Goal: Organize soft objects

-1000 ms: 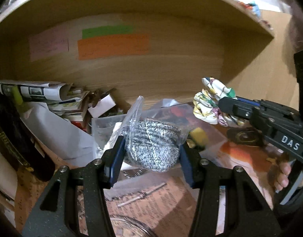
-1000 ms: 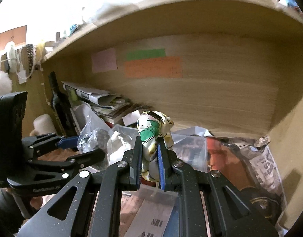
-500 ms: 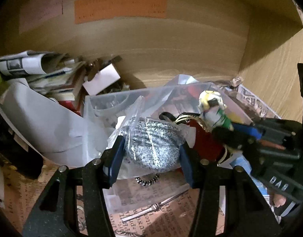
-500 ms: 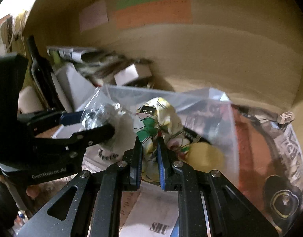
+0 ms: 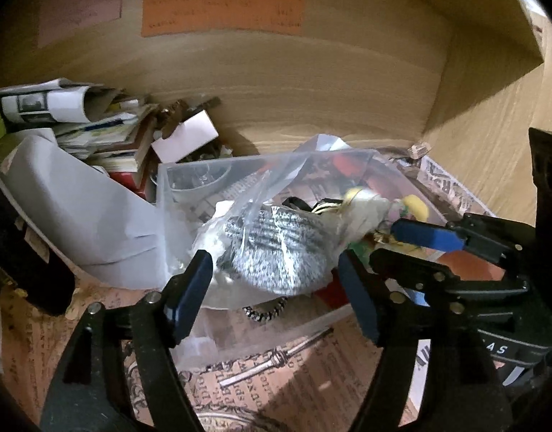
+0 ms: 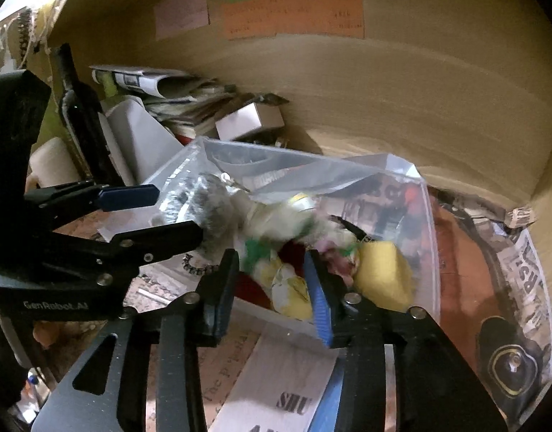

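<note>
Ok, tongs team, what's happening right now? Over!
Left tongs around the bagged grey knit bundle, grip unclear. Right tongs open over the flowery cloth in the clear bin. Plastic bag drapes the bin.

"GenRobot.AI" on left hand-held gripper (image 6: 151,212); "SHU" on paper slip (image 6: 286,392).

Black speckled left gripper (image 5: 274,289) and right gripper (image 6: 272,289), blue-padded jaws, silver screws, white lettering.
</note>
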`<state>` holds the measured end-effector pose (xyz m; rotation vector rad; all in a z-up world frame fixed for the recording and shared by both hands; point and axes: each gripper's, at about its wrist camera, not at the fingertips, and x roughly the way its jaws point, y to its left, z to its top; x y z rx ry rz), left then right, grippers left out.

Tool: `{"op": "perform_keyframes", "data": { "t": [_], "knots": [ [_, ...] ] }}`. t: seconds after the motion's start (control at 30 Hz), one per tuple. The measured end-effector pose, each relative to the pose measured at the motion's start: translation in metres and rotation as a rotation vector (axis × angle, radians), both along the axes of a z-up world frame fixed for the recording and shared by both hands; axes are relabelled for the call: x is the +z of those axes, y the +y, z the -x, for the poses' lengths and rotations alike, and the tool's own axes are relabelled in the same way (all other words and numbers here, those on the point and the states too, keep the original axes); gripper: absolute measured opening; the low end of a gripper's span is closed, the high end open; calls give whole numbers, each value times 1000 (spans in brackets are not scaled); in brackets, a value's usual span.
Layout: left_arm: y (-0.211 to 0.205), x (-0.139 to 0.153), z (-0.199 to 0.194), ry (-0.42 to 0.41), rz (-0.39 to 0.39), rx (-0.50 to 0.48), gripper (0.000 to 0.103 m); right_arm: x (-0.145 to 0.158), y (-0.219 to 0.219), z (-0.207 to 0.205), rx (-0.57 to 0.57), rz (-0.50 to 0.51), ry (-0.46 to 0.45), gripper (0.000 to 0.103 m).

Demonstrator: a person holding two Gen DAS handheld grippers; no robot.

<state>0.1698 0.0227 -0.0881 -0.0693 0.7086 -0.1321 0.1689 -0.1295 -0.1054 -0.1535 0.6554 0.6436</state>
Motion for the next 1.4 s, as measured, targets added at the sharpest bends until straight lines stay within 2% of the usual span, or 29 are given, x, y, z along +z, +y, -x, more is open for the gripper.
{"op": "perform_keyframes", "data": {
  "t": [0.13, 0.43, 0.53, 0.7, 0.73, 0.8, 0.87, 1.0, 1.4],
  "knots": [
    [1, 16, 16, -59, -3, 11, 72, 14, -7, 12, -6, -25, -41, 35],
    [0, 69, 67, -274, -20, 57, 72, 72, -37, 54, -51, -140, -213, 36],
    [0, 84, 83, -335, -19, 73, 73, 87, -45, 67, -66, -176, -263, 45],
    [-2, 99, 102, -404, -24, 84, 85, 103, -55, 87, -85, -222, -335, 54],
    [-3, 100, 104, -410, -26, 84, 86, 105, -57, 91, -87, -229, -345, 56],
    [-2, 103, 110, -426, -27, 91, 93, 107, -59, 96, -94, -242, -360, 70],
    [-2, 105, 114, -439, -26, 95, 95, 107, -59, 99, -104, -250, -374, 78],
    [-3, 107, 121, -448, -24, 102, 101, 107, -62, 104, -108, -261, -375, 82],
    [-6, 108, 127, -454, -34, 106, 103, 102, -60, 108, -106, -257, -358, 87]
  ]
}}
